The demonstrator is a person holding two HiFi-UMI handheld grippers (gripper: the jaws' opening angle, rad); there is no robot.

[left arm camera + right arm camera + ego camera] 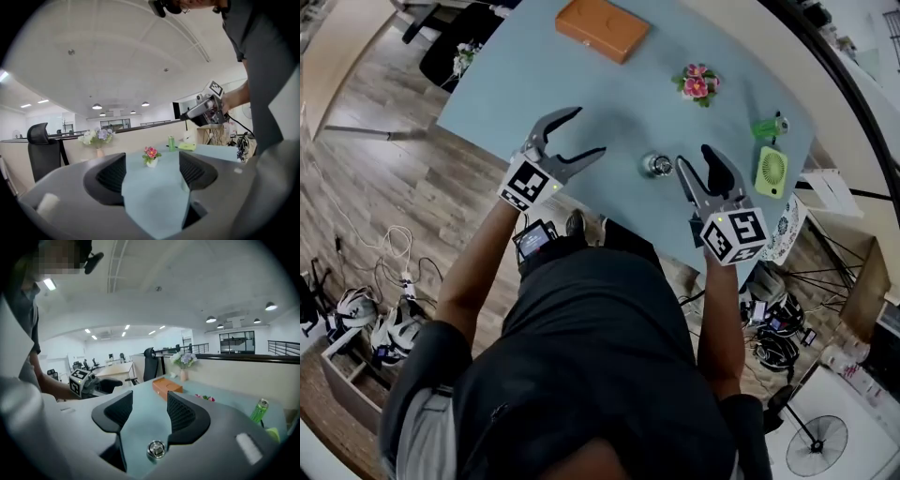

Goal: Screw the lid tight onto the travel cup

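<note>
Left hand-held gripper (589, 131): held above the table (516, 84), jaws wide apart, empty. Right hand-held gripper (692, 156): jaws apart, nothing between them. Travel cup (657, 165): upright on the table near its near edge, between both grippers, touched by neither. Orange box (602, 26): far edge.

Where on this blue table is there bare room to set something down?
Bare: the stretch between the orange box, the flower pot and the travel cup, and the left part of the table. Crowded: the right end, with green bottle and fan.
</note>
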